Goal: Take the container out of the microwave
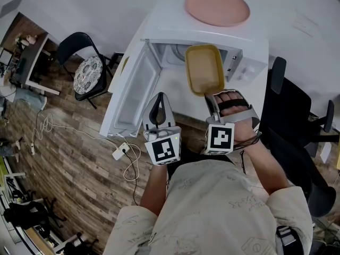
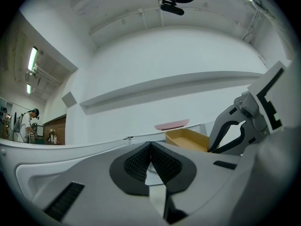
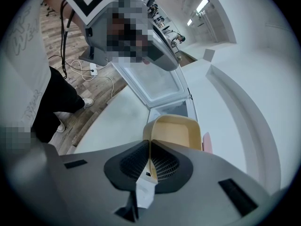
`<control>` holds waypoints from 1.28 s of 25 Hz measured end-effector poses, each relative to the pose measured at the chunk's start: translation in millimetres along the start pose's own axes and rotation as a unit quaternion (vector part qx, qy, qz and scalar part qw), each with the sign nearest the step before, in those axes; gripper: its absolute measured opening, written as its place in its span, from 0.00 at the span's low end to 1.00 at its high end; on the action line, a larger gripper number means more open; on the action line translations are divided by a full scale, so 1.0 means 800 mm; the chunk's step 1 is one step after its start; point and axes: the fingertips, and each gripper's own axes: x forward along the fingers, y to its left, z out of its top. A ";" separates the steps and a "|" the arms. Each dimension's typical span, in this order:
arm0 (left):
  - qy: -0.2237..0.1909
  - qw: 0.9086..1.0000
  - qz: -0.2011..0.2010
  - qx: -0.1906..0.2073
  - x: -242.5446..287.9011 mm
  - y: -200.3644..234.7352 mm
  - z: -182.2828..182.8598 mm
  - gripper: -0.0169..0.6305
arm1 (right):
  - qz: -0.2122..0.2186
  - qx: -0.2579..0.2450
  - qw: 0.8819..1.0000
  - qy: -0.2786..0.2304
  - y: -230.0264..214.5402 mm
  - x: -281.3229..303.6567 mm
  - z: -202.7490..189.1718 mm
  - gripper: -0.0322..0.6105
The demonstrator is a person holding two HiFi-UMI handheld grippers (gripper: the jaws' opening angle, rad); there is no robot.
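The right gripper [image 1: 212, 95] is clamped on the near rim of the yellow container [image 1: 204, 68]; in the right gripper view its two dark pads sit close together with the thin rim pinched between them. The container is held lifted over the white table [image 1: 178, 92], just in front of the open mouth of the white microwave [image 1: 249, 62]. Its far end reaches up to the opening, and whether that end is fully clear of the cavity cannot be told. The container looks empty. The microwave door [image 1: 133, 94] swings out to the left, and a pink plate [image 1: 217, 7] lies on top of the oven. The left gripper [image 1: 159, 97] hangs near the door's inner face, left of the container and apart from it, its jaws pressed together with nothing between them. A black chair with a patterned cushion [image 1: 87, 73] stands far left on the wooden floor [image 1: 69, 158], where a white cable [image 1: 125, 152] trails.
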 end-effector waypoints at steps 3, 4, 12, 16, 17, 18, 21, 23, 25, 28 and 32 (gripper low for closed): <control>0.003 1.000 0.000 0.000 0.000 0.000 -0.001 0.04 | 0.005 0.002 1.000 0.002 0.002 0.000 0.000 0.10; 0.003 1.000 0.000 -0.001 -0.001 0.000 -0.001 0.04 | 0.007 0.004 1.000 0.002 0.003 0.000 0.000 0.10; 0.004 1.000 0.000 0.003 -0.003 0.001 -0.001 0.04 | 0.005 0.000 1.000 0.001 0.001 -0.002 0.003 0.10; 0.003 1.000 -0.001 0.000 -0.003 0.000 -0.002 0.04 | 0.006 -0.001 1.000 0.003 0.003 -0.001 0.001 0.10; 0.004 1.000 -0.001 0.000 -0.004 0.000 -0.002 0.04 | 0.006 0.000 1.000 0.003 0.003 -0.002 0.001 0.10; 0.005 1.000 -0.001 0.000 -0.004 0.000 -0.002 0.04 | 0.006 0.000 1.000 0.003 0.003 -0.002 0.001 0.10; 0.005 1.000 -0.002 0.002 -0.004 -0.001 -0.002 0.04 | 0.008 0.000 1.000 0.002 0.003 -0.003 0.002 0.10; 0.005 1.000 -0.003 0.003 -0.003 -0.001 -0.002 0.04 | 0.004 -0.002 1.000 0.000 0.001 -0.002 0.002 0.10; 0.006 1.000 -0.002 0.001 -0.002 -0.001 -0.002 0.04 | -0.001 -0.004 1.000 -0.002 -0.002 -0.002 0.003 0.10; 0.002 1.000 -0.001 0.000 -0.001 -0.001 -0.001 0.04 | -0.002 -0.004 1.000 -0.002 -0.001 -0.001 0.003 0.10; -0.004 1.000 0.000 0.002 -0.003 0.000 0.000 0.04 | 0.003 -0.001 1.000 -0.001 0.003 -0.002 0.004 0.10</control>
